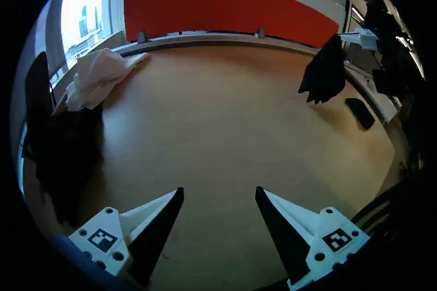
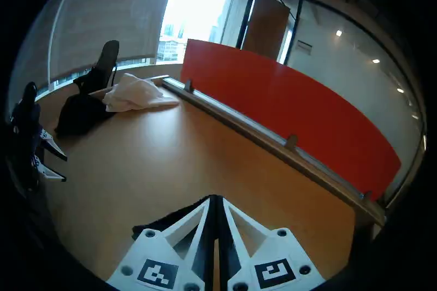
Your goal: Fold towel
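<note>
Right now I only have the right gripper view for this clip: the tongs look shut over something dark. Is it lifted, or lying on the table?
Observer: Lifted. In the left gripper view the black cloth hangs bunched from the right tongs, and its lower edge looks clear of the table.
Operator: Anything on the table near it?
Observer: A flat black object lies on the wood close by, apart from the cloth.

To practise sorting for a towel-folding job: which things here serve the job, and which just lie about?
Job: black towel, right gripper, left gripper, table.
Lying about: white cloth, dark heap, red screen, black slab.
</note>
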Available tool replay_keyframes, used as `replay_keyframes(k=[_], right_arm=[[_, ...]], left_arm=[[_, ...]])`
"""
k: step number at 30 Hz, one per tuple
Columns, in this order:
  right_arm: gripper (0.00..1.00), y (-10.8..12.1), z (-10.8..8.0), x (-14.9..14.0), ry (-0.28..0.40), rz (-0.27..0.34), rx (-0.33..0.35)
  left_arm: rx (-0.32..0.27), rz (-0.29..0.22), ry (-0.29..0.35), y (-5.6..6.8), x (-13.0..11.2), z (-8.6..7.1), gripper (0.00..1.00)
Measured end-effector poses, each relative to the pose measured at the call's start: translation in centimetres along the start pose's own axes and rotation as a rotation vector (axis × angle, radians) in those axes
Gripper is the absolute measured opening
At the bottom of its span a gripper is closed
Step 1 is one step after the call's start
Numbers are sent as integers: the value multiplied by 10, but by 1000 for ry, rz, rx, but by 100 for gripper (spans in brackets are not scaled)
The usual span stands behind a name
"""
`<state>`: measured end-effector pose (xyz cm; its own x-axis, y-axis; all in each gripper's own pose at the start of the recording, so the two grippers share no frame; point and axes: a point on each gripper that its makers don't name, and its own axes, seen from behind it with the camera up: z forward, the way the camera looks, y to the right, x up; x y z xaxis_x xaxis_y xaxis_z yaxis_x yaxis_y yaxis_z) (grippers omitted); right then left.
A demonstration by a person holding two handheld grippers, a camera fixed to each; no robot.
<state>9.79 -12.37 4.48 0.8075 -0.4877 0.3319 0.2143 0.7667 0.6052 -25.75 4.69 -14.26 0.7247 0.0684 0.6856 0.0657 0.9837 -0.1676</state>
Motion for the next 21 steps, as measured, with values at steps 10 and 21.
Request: replay_keyframes(k=[10, 21], right_arm=[[2, 31, -17, -11, -9, 29, -53], [2, 73, -40, -31, -30, 62, -117]], left_arm=[[-6, 13, -1, 5, 2, 0, 97], [-5, 19, -6, 10, 0, 1, 97]])
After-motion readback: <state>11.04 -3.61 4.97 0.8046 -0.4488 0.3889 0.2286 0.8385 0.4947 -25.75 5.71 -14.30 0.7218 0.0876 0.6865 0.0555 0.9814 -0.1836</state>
